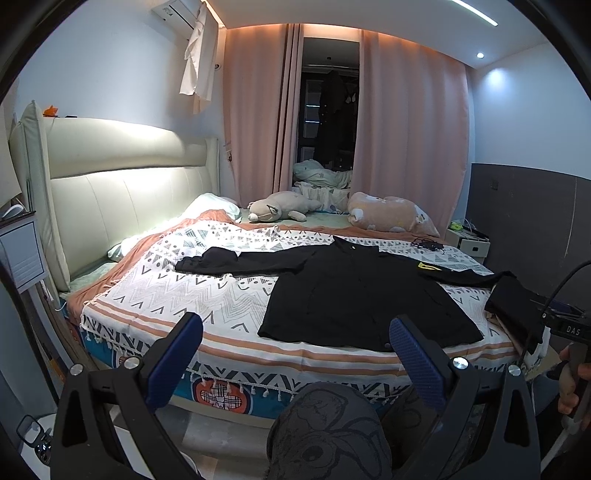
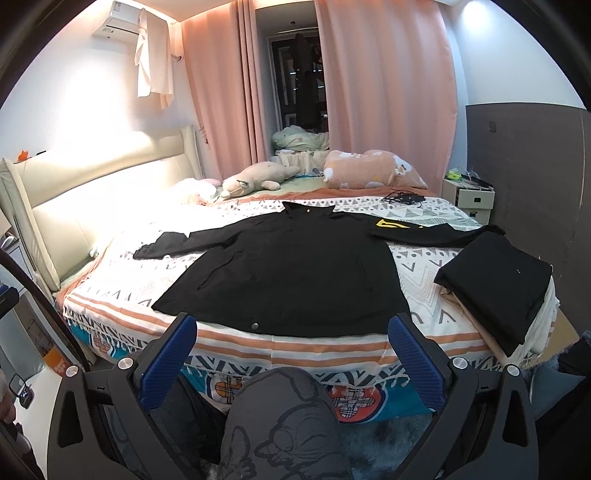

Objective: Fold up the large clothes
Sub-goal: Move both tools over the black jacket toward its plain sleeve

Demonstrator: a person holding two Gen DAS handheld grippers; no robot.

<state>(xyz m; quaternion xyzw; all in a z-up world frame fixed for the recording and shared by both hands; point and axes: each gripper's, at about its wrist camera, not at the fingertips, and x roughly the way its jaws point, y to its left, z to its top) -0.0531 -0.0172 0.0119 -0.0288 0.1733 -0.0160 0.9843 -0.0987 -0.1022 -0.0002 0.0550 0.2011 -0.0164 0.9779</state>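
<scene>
Black jacket [image 2: 291, 273] lies flat on the bed [image 2: 332, 350], hem toward us, collar far, sleeves out sideways. Left hand-held gripper [image 1: 295, 343] and right hand-held gripper [image 2: 291, 339] both spread apart, empty, short of the hem; right sits more centred on it.

Warm light glows from a cove above the pink curtains [image 1: 410, 122], with a white ceiling strip light [image 1: 474, 13] and a round downlight [image 1: 480, 55]. In the right wrist view glare washes out the cream padded headboard [image 2: 107, 177]; both fisheye frames bend and darken at the corners, yet stay sharp
</scene>
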